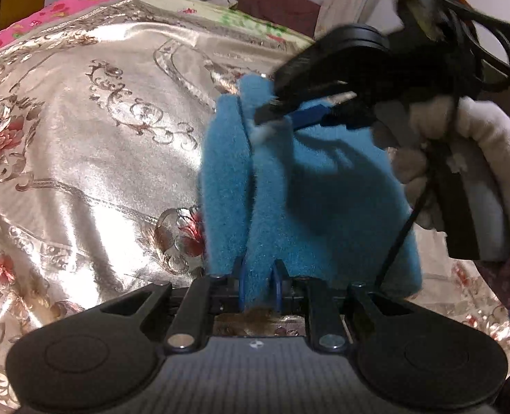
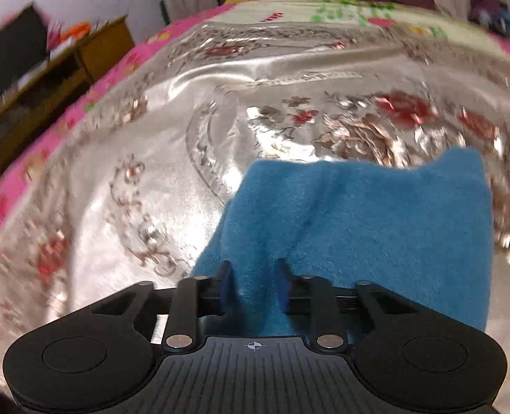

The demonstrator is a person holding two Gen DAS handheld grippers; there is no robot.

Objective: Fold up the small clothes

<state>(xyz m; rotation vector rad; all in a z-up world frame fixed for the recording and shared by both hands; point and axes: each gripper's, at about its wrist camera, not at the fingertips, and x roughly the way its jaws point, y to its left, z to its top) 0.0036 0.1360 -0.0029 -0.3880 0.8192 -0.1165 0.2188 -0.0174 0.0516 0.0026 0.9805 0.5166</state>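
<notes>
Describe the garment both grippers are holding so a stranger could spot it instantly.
Start at the shiny silver floral bedspread that covers the bed. Above its middle hangs a small fuzzy blue garment, pinched by the left gripper and the right gripper. It is the only plain blue, fleecy piece against that glossy patterned satin.

1. My right claw (image 2: 253,286) is pinched down on a fuzzy blue garment (image 2: 368,227), a fold of it bunched up between the two blue fingertips (image 2: 226,284).
2. The rest of the blue piece spreads away to the right and far side, lying on a shiny satin bedspread (image 2: 144,158) with red flowers and silvery scrollwork.
3. A pink floral sheet (image 2: 92,100) peeks out along the left edge of the bed.
4. Far left there's a wooden cabinet (image 2: 65,65) by the wall. It's pretty blurry over there.
</notes>
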